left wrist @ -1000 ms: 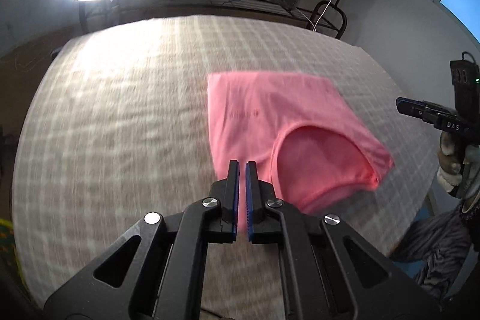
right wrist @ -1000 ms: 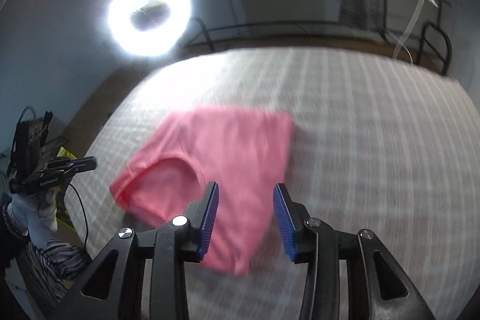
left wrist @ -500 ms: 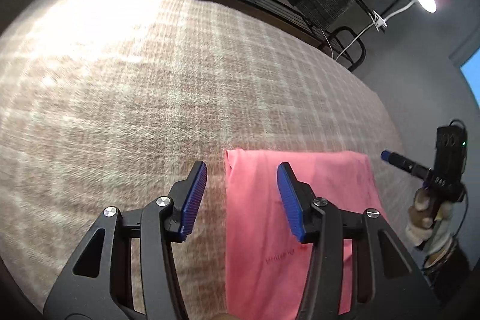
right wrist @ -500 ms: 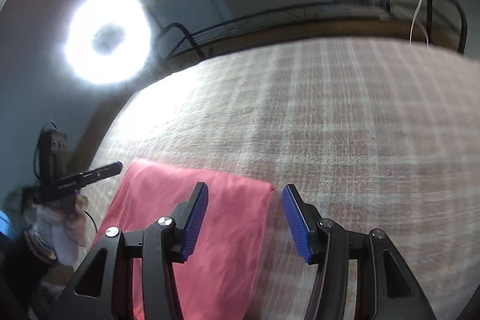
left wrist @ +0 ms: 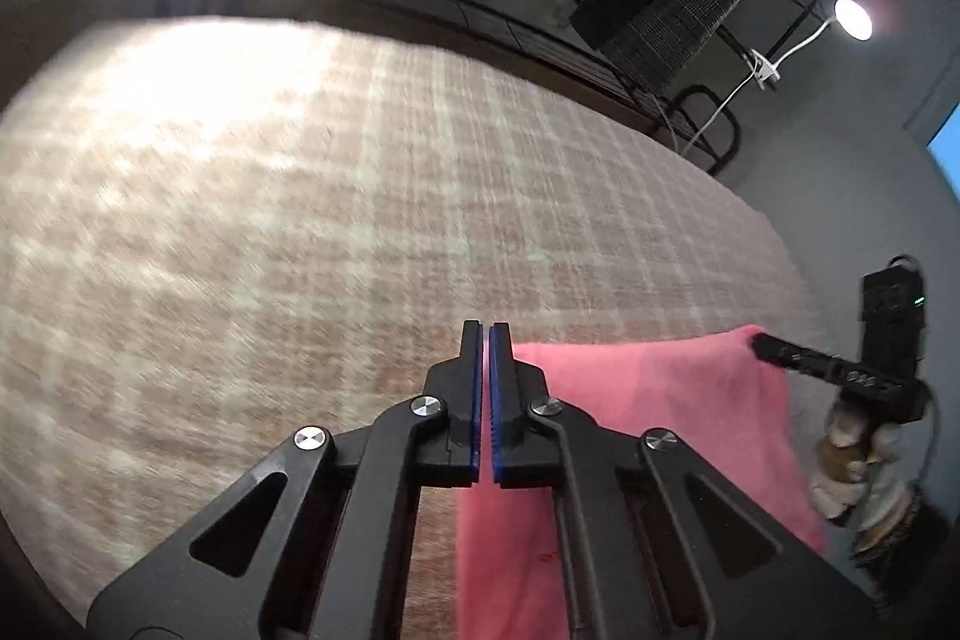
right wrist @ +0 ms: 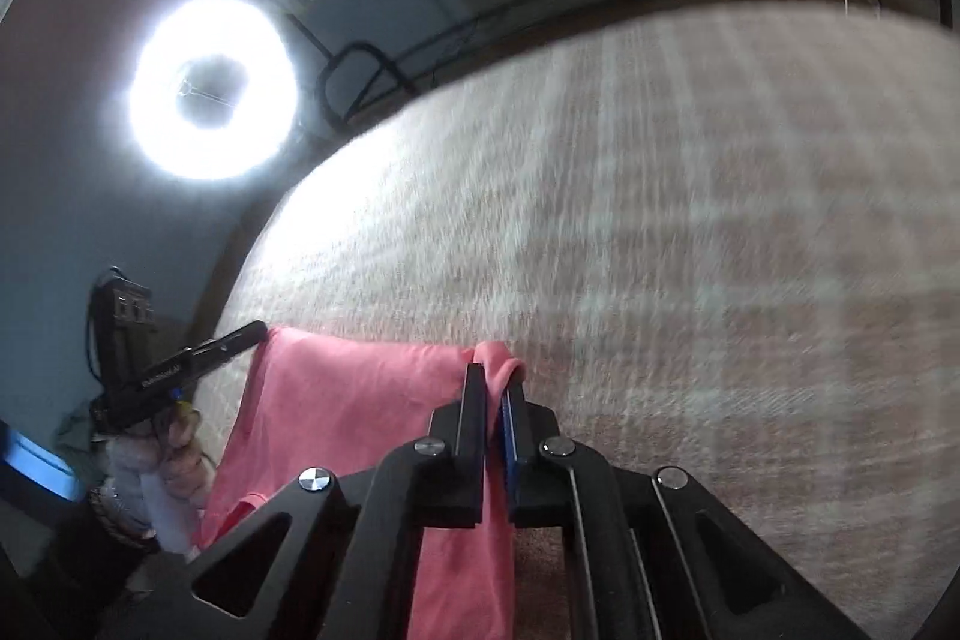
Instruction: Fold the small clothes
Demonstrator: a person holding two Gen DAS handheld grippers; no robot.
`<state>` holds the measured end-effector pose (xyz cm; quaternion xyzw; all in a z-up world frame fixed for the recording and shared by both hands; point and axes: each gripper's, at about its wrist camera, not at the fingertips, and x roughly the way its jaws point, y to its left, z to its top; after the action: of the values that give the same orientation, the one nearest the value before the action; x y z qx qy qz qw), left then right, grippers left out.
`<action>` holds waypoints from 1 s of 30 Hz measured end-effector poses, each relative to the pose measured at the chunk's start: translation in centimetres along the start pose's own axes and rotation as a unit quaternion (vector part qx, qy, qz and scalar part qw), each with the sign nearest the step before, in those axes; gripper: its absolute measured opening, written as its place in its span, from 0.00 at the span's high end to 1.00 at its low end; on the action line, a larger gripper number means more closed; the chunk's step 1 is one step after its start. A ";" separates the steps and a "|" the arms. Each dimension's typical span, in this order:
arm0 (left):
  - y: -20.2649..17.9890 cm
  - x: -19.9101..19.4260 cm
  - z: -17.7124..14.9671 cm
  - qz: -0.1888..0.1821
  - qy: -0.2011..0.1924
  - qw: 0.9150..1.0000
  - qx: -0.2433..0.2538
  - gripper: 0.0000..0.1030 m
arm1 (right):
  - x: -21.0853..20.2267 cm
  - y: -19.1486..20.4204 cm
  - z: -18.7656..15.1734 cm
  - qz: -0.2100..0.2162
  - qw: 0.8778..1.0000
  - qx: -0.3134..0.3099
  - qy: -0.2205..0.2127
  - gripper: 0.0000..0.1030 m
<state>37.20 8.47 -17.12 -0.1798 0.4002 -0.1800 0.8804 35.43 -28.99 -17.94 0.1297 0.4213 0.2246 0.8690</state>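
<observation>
Surface: a checked beige cloth (left wrist: pixel 300 220) covers what carries the garment — whether bed or bench cannot be told.
Garment: one pink garment (left wrist: pixel 660 412), small, lying toward the near edge of the checked surface; its far edge runs straight between the two tools.
Left hand-held gripper (left wrist: pixel 485 334): its jaws have just been closing and now stand together at the garment's far left corner. In its own view no fabric shows between the pads; the right wrist view shows its tip (right wrist: pixel 255 331) meeting that corner.
Right hand-held gripper (right wrist: pixel 487 376): its jaws have just been closing and now pinch the far right corner, a bunch of pink cloth squeezed up between them.
Progress: judged early to middle. Both far corners appear taken up; the fold itself — carrying that edge across — is not yet done.
Left wrist view alone shows: a desk lamp (left wrist: pixel 852 17), a rack of dark items, and the gloved hand (left wrist: pixel 852 466) under the right tool.
Right wrist view alone shows: the bunched corner in the pads, a whole ring light (right wrist: pixel 213 88), and a curved seam low on the garment.
</observation>
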 end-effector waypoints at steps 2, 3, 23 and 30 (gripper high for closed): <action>-0.2 0.6 -0.2 0.037 0.002 0.999 0.023 1.00 | 0.1 0.7 -0.1 -0.038 0.999 -0.023 0.002 0.99; -0.1 0.9 -0.3 0.046 0.008 0.999 0.025 1.00 | 0.8 1.3 -0.3 -0.062 0.997 -0.039 0.014 0.99; -8.7 4.9 -3.2 0.053 0.053 0.976 0.203 1.00 | 6.1 9.5 -1.0 -0.113 0.976 -0.174 0.063 0.72; -7.4 1.7 -2.3 0.074 0.054 0.982 0.163 1.00 | 4.2 9.4 -1.3 -0.153 0.971 -0.173 0.062 0.72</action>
<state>35.15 0.84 -16.20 0.0064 0.4251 -0.1864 0.8857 34.02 -18.74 -17.64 -0.1027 0.4440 0.1658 0.8745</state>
